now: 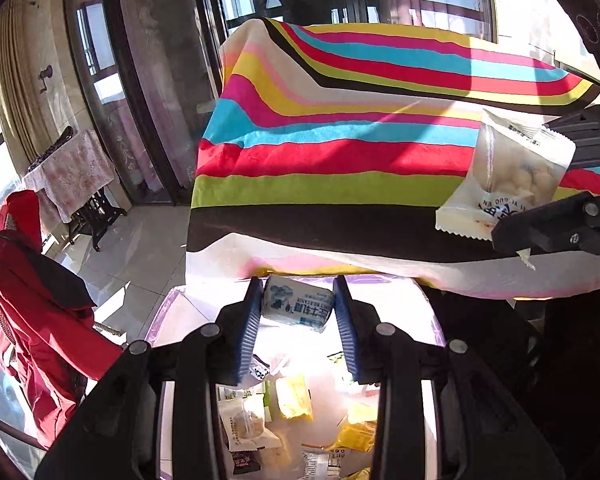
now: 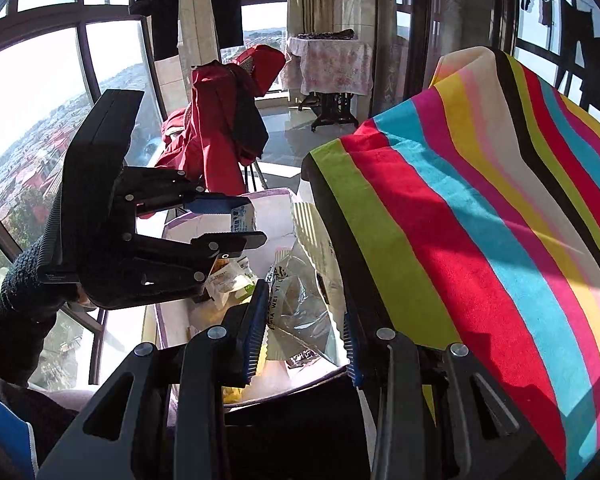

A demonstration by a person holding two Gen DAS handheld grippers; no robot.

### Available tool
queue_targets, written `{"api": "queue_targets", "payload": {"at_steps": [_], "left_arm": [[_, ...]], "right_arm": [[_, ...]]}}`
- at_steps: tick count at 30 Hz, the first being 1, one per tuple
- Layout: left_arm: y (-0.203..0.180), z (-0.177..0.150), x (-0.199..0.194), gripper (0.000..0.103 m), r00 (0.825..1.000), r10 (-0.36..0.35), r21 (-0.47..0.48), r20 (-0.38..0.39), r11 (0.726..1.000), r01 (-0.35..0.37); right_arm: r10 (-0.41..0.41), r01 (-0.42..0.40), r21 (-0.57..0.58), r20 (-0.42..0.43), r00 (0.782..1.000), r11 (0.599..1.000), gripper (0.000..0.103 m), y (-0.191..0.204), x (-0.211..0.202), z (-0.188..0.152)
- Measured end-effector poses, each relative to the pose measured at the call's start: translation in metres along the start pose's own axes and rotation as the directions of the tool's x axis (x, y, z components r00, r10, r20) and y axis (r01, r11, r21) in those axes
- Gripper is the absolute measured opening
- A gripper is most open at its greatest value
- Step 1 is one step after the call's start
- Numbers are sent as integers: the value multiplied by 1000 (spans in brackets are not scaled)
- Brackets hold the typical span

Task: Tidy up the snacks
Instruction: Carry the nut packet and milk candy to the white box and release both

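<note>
My left gripper [image 1: 298,312] is shut on a small white-and-blue snack packet [image 1: 296,306], held above a lilac-rimmed box [image 1: 168,304] full of wrapped snacks. It also shows in the right wrist view [image 2: 248,220] with the same packet [image 2: 242,216]. My right gripper [image 2: 306,328] is shut on a clear-and-white snack bag [image 2: 300,300], held beside the striped cloth over the box. In the left wrist view that bag [image 1: 512,172] hangs at the right between the black fingers [image 1: 540,224].
A table under a bright striped cloth [image 1: 340,140] fills the middle and right. A red jacket on a chair [image 1: 36,288] stands at the left on the tiled floor. A small table with a floral cover [image 2: 328,60] stands farther back by the windows.
</note>
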State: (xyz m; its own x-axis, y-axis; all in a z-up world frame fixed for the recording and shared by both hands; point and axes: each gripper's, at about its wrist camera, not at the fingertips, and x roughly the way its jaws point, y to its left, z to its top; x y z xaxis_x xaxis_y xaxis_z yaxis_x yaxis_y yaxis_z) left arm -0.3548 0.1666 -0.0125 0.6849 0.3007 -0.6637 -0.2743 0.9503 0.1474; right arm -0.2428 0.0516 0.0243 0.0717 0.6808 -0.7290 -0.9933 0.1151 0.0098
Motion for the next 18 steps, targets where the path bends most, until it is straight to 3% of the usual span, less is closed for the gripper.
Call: {"api": "queue_targets", "payload": {"at_steps": [3, 10, 12, 13, 14, 15, 16, 18], "left_arm": [[15, -24, 1, 36, 998, 43, -55, -36, 997, -45], [45, -58, 11, 36, 994, 65, -166, -90, 983, -79], [52, -63, 14, 37, 992, 75, -186, -103, 978, -93], [55, -65, 16, 37, 991, 81, -193, -106, 976, -100], [58, -66, 16, 45, 991, 88, -204, -101, 973, -108], [60, -67, 14, 67, 992, 94, -217, -89, 970, -111], [61, -68, 12, 77, 991, 105, -225, -77, 967, -120], [65, -66, 8, 97, 985, 156, -241, -71, 956, -169]], "right_arm": [[34, -38, -55, -63, 997, 998, 34, 20, 27, 5], [52, -76, -131, -182, 982, 988, 34, 52, 79, 7], [50, -80, -136, -205, 977, 987, 37, 56, 90, 8], [49, -80, -135, -215, 975, 988, 46, 57, 94, 8], [44, -74, -131, -220, 975, 989, 64, 57, 98, 8], [36, -63, -121, -216, 976, 991, 72, 56, 99, 8], [10, -34, -109, -213, 977, 993, 80, 55, 100, 8], [23, -39, -66, -226, 974, 997, 84, 48, 101, 8]]}}
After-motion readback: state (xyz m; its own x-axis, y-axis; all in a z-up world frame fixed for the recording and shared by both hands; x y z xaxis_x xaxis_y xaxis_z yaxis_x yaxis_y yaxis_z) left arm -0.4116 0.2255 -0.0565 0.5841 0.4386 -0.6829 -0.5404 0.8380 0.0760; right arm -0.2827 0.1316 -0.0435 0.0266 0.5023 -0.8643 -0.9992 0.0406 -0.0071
